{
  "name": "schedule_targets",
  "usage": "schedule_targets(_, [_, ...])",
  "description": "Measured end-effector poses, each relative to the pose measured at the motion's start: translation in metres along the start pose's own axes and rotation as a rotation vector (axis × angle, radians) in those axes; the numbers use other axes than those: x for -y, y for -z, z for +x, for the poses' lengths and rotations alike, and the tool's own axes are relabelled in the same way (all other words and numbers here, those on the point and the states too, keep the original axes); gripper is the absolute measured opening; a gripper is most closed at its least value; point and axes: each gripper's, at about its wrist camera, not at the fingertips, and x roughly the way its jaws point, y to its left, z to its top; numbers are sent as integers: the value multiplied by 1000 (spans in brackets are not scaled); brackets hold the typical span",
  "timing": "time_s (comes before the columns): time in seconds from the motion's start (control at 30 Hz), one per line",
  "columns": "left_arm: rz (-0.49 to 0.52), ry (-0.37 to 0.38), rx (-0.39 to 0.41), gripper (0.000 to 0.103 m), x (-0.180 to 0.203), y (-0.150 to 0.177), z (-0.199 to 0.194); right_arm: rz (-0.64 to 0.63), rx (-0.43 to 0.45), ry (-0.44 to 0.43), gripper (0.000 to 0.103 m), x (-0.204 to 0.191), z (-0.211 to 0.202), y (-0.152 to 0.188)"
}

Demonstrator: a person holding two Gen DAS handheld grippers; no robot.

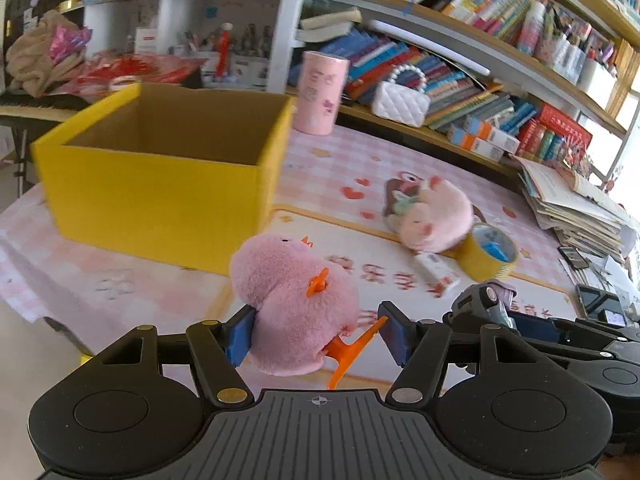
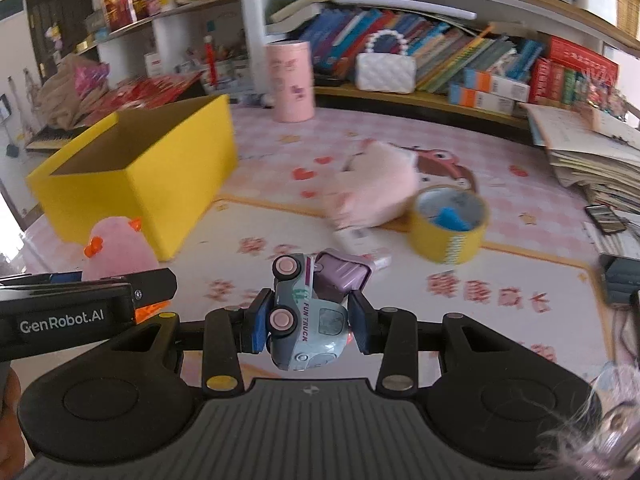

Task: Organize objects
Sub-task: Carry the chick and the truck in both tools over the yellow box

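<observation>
My left gripper [image 1: 316, 334] is shut on a pink plush chick [image 1: 294, 308] with orange feet, held above the table near the yellow cardboard box [image 1: 160, 188], which stands open to the front left. My right gripper [image 2: 308, 326] is shut on a small grey toy truck [image 2: 306, 320], held on its side. The plush chick also shows in the right wrist view [image 2: 116, 252] beside the box [image 2: 136, 176]. On the mat lie a pink plush pig [image 1: 436, 216], a yellow tape roll [image 1: 490, 252], a small white box [image 1: 436, 272] and a purple toy suitcase [image 2: 342, 276].
A pink cylinder [image 1: 320, 94] and a white quilted handbag [image 1: 400, 102] stand at the back by bookshelves [image 1: 480, 40]. Stacked papers [image 1: 572, 208] and phones [image 1: 600, 304] lie at the right edge. The pink patterned mat [image 2: 480, 288] covers the table.
</observation>
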Motion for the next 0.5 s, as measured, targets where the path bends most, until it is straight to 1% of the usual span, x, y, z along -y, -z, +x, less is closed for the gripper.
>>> schedule_targets(0.23, [-34, -14, 9, 64, -67, 6, -30, -33, -10, -17, 38, -77, -7, 13])
schedule_targets(0.43, [-20, -16, 12, 64, -114, 15, -54, -26, -19, -33, 38, -133, -12, 29])
schedule_targets(0.5, [-17, -29, 15, 64, -128, 17, -62, -18, -23, -41, 38, -150, -12, 33])
